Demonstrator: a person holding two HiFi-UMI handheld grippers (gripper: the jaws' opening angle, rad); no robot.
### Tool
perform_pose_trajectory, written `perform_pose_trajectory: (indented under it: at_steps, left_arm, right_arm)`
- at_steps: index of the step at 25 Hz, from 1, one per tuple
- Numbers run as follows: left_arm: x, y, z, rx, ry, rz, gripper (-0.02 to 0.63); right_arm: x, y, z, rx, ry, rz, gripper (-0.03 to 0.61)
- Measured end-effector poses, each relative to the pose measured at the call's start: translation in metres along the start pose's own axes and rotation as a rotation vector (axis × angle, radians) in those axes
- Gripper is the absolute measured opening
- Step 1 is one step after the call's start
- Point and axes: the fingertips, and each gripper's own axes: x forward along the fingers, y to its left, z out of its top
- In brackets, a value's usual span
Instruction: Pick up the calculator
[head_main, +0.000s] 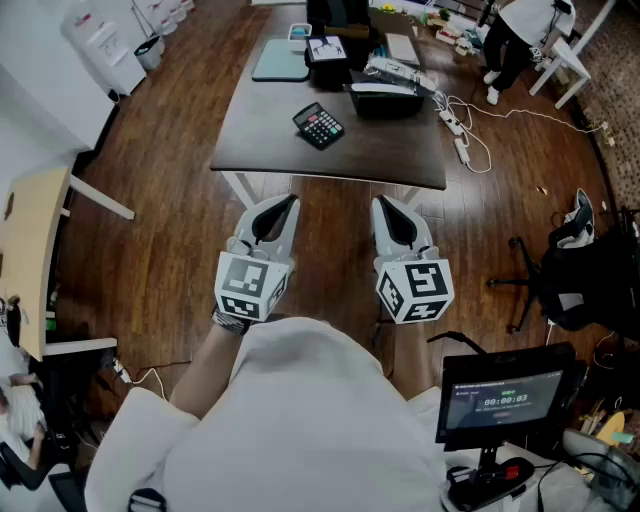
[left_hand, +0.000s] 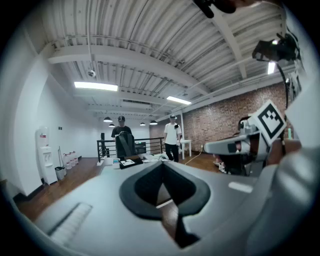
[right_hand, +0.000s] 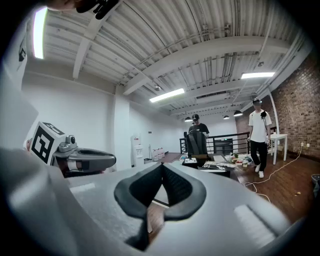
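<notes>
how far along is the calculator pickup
Done: nothing yet; the calculator lies untouched on the dark table. In hand: nothing; the left gripper and right gripper are both shut and empty, short of the table's near edge. Left: reach in, open a gripper, grasp, lift.

We hold both grippers out ahead of us, side by side and apart, pointing forward and nearly level. Our left gripper (head_main: 288, 204) has its jaws pressed together with nothing between them; our right gripper (head_main: 381, 204) is closed and empty too. The left marker cube (head_main: 250, 286) and the right marker cube (head_main: 414, 290) sit just ahead of our wrists.
</notes>
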Motion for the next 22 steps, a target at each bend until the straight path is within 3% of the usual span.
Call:
perform_pose_trajectory:
  at_steps: [10,22]
  left_arm:
    - [0.015,-0.006,0.009,-0.029,-0.070,0.023,0.006]
    - [0.078,0.041,0.007,-0.096,-0.070,0.008,0.006]
  right_arm:
    - [-0.001,-0.017,0.012,-0.015,-0.024,0.016,0.002]
    - [0.051,-0.053,0.013,-0.025,0.008,-0.036,0.002]
